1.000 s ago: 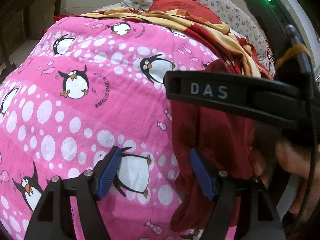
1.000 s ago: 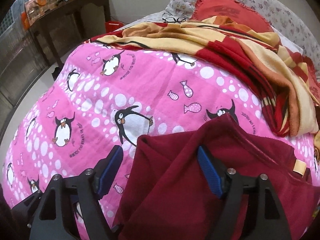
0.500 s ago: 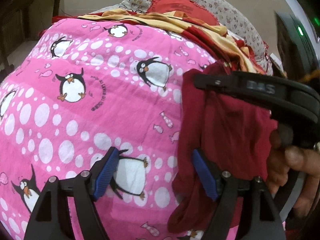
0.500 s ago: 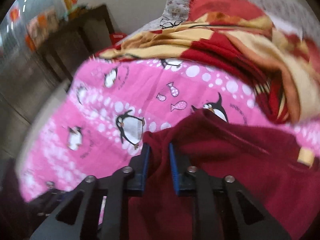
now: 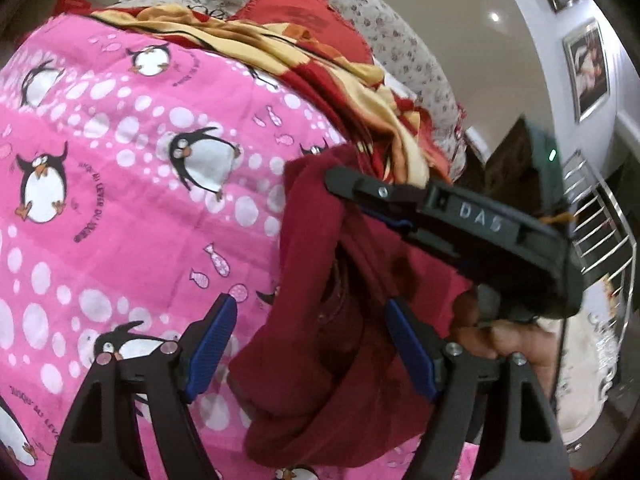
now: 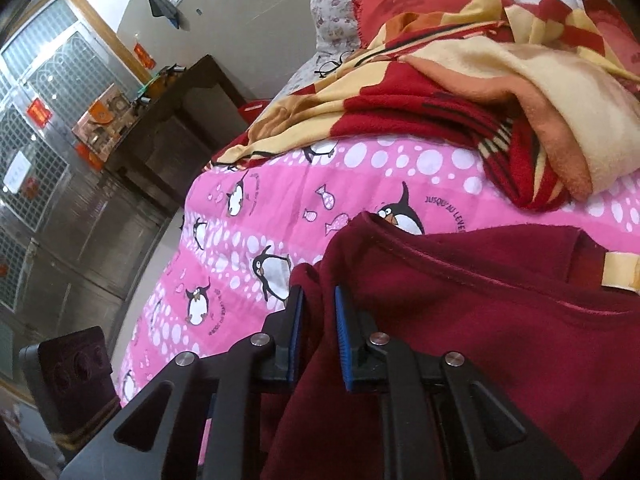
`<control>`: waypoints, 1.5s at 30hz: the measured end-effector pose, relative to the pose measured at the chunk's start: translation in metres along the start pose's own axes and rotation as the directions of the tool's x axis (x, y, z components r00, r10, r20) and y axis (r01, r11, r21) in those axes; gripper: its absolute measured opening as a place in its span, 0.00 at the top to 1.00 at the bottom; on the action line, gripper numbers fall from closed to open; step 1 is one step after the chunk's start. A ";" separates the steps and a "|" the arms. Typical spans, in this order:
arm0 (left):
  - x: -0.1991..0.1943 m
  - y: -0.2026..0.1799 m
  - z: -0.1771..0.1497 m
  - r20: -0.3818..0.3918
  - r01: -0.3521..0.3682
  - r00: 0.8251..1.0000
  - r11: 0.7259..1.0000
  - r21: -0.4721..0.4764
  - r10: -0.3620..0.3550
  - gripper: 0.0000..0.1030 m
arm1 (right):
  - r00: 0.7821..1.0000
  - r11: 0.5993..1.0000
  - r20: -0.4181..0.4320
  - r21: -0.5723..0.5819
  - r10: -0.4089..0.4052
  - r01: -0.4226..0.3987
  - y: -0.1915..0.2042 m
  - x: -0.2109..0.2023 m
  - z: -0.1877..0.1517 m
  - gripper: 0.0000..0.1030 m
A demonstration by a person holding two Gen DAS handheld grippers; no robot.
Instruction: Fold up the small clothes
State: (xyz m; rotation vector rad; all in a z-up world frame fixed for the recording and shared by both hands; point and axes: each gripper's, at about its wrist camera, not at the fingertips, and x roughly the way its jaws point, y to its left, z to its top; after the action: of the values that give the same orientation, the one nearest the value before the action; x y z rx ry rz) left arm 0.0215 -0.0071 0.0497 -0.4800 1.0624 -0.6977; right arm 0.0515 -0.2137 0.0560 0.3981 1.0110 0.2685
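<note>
- The right gripper, wide open over the cloth a second ago, now has its jaws pinched on a bunched fold of the maroon garment; that grab is the big change here.
- In the left wrist view the right gripper has the garment lifted at its top edge, so the cloth hangs in a loose drape instead of lying flat on the bed.
- The left gripper has its jaws apart and opening a touch wider, blue pads on either side of the hanging cloth and not pressing on it.
- My read: one corner is secured, and the left side is lining up for a second hold so the piece can be spread before folding.
- The garment looks like soft, thick fleece, deep maroon, with a stitched hem and a small tan tag near its far edge.
- Under it lies the pink penguin bedsheet, smooth printed cotton with white dots and little fish.
- Behind sits a crumpled red and cream blanket, plush and heaped, against floral pillows.
</note>
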 end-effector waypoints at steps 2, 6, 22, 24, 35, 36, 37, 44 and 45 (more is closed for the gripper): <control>-0.004 0.003 0.000 0.013 0.032 0.999 0.999 -0.016 -0.032 0.10 | 1.000 1.000 -0.004 0.014 0.014 -0.014 -0.004 0.001 0.001 0.74; -0.010 -0.009 0.001 0.034 0.052 0.998 0.998 0.039 -0.053 0.05 | 1.000 0.999 -0.011 0.020 0.025 -0.025 -0.004 0.003 0.000 0.74; 0.022 -0.027 -0.022 -0.001 -0.067 0.998 0.983 0.169 0.068 0.71 | 0.997 0.996 -0.007 -0.049 -0.076 0.076 0.012 -0.016 0.000 0.26; 0.015 -0.037 -0.025 0.019 -0.069 0.998 0.977 0.201 0.066 0.71 | 0.998 0.997 -0.021 -0.041 -0.064 0.063 0.013 -0.015 0.001 0.25; 0.019 -0.068 -0.033 0.040 -0.116 0.993 0.941 0.318 0.109 0.75 | 0.981 0.990 -0.161 -0.105 -0.108 0.092 0.017 -0.004 0.002 0.24; 0.018 -0.067 -0.033 0.041 -0.115 0.993 0.941 0.317 0.107 0.75 | 0.986 0.994 -0.149 -0.090 -0.080 0.067 0.017 -0.012 0.002 0.24; 0.019 -0.070 -0.033 0.042 -0.115 0.993 0.941 0.318 0.107 0.75 | 0.990 0.995 -0.130 -0.084 -0.055 0.044 0.019 -0.018 0.002 0.24; 0.022 -0.078 -0.042 0.063 -0.145 0.989 0.927 0.345 0.131 0.75 | 0.977 0.958 -0.160 -0.272 -0.142 0.095 0.051 -0.022 -0.004 0.22; 0.023 -0.080 -0.043 0.066 -0.154 0.988 0.922 0.354 0.139 0.75 | 0.973 0.953 -0.170 -0.287 -0.155 0.101 0.053 -0.019 -0.005 0.22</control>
State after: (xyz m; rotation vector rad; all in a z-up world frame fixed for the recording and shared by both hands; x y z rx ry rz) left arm -0.0327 -0.0805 0.0701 -0.0965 0.8973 -0.7266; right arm 0.0355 -0.1722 0.0913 0.0509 1.1644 0.3301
